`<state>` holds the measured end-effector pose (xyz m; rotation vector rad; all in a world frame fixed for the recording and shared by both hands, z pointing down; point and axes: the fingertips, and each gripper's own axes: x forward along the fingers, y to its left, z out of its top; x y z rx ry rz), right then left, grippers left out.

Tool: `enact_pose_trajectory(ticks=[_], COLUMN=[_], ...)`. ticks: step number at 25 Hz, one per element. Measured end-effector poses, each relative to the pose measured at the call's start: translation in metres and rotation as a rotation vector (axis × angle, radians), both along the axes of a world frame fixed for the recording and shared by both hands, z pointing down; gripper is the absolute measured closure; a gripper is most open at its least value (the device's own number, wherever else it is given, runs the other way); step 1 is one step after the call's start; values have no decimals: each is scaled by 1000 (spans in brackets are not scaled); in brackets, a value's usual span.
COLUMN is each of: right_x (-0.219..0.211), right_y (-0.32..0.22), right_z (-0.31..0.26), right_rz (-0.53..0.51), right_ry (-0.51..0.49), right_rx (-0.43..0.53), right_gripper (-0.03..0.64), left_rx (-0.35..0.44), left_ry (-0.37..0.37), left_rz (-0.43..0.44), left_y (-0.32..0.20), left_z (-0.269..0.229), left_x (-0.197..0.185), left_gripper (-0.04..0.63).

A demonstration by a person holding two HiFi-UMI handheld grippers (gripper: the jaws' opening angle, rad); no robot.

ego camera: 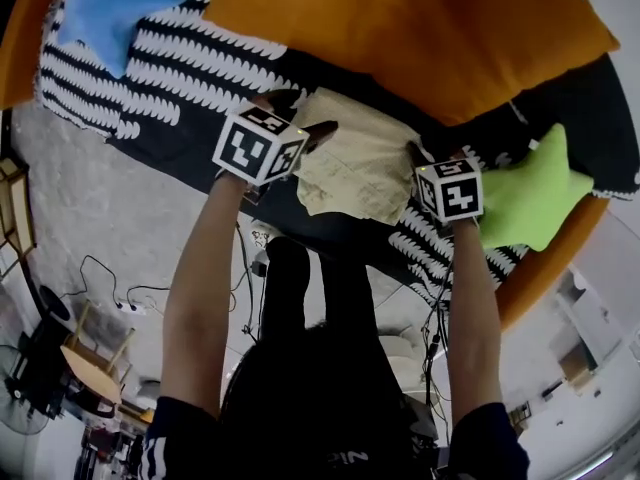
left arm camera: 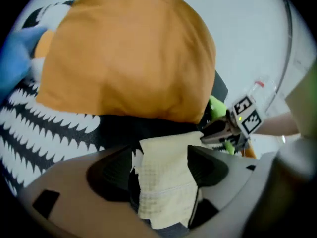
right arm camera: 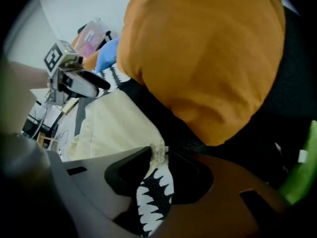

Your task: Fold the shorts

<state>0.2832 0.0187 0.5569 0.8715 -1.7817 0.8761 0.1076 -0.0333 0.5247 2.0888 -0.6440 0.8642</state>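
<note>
**A:** What holds everything here?

**B:** A low seat with a curved orange rim (ego camera: 18, 48). The rim shows at the far left and again at the lower right. Inside it lies a black cover with white toothed stripes (ego camera: 190, 63), and all the rest sits on that.

**A:** Start at the left, then.

**B:** A blue star-shaped cushion (ego camera: 105, 13) lies on the cover at the upper left. Beside it, a big orange fabric cushion (ego camera: 400, 28) fills the back of the seat.

**A:** And the left gripper?

**B:** The left gripper (left arm camera: 160, 150) points down at the left end of the pale yellow folded shorts (ego camera: 355, 163). Its jaws stand wide apart, released, with the cloth lying between them. A dark gap shows between the cloth and one jaw, so nothing is pinched.

**A:** Where exactly are the shorts?

**B:** In the middle of the seat, folded into a rough rectangle. They lie on a black part of the cover, just in front of the orange cushion and between the two grippers.

**A:** The right gripper?

**B:** The right gripper (right arm camera: 159, 152) is at the shorts' right edge. Its jaws are only a little apart, with a seamed corner of the shorts at their tips. The striped cover shows through the gap behind, so I read it as loose, not clenched.

**A:** Farther right?

**B:** A green star-shaped cushion (ego camera: 530, 193) lies on the cover just beside that gripper, against the rim.
</note>
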Motion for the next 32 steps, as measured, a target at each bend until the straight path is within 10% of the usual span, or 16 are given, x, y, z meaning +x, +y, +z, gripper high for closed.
enact_pose_trajectory(ticks=[3,9,17,26,32], right_x=[18,36,2,-76,-93], right_y=[-17,-18,7,103,167], right_z=[-24,-153,-355,-472,-518], right_rz=[121,309,434,369,332], right_ry=[22,-125,-217,-231,-186], right_rx=[106,284,724,899,974], right_gripper=[392,387,466,518,531], left_rx=[-33,41,293,718,848], left_ry=[156,400,607,300,181], left_rz=[-231,-541,-641,-455,-428], left_y=[-11,4,52,144,212], left_z=[-28,-132,-315,-464,-501], left_x=[-28,-75,-95,-89,-99], left_gripper=[252,280,413,502,550])
